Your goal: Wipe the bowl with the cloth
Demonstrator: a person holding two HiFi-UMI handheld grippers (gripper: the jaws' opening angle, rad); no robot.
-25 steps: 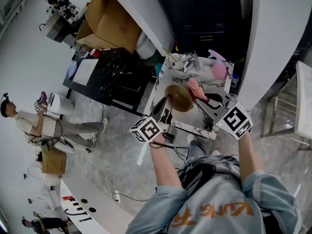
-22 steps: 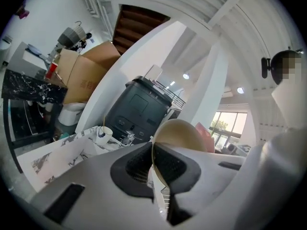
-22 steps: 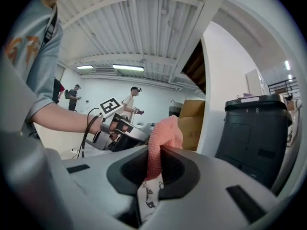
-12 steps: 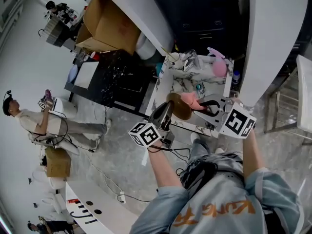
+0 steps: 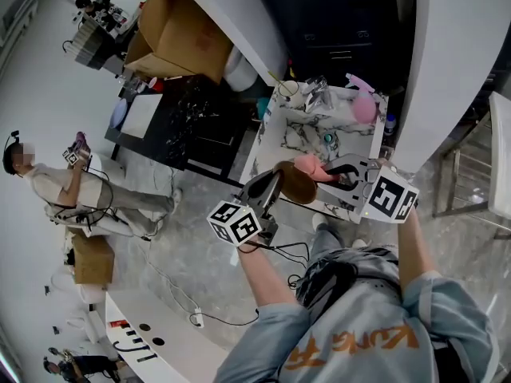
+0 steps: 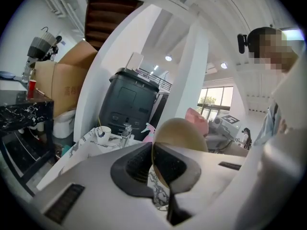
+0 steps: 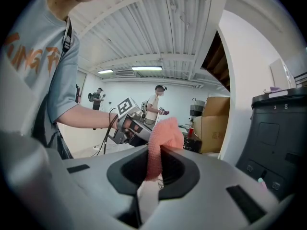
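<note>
Bowl point(image 6: 178, 131): golden-brown, round, tilted up on edge. Its rim is pinched between the fingers point(image 6: 133, 166) of the left gripper point(image 6: 152, 151), which are pressed together with only the thin wall between the dark pads. The bowl is held in the air over the near edge of the bench point(image 5: 281, 138) and does not rest on it.

Cloth point(image 7: 162, 135): pink, with a knitted texture. One end is nipped between the fingers point(image 7: 125, 172) of the right gripper point(image 7: 152, 170), which are closed tight on it. The rest bunches up past the tips. In the head view the bunch meets the far right side of the bowl.

Grippers: the left one reaches the bowl from its left and the right one from its right. They face each other across the bowl. In the right gripper view the left gripper shows just beyond the cloth.

Bench: white with dark marbling.
- Far left corner: white cup point(image 5: 287, 91).
- Far right corner: pink spray bottle point(image 5: 363, 108).
- Far edge between them: clear glassware, too small to tell apart.

Surroundings: cardboard boxes point(image 5: 180, 34) sit well beyond the bench's left edge. A person point(image 5: 64, 198) stands on the floor point(image 5: 192, 238) far off to the left.
</note>
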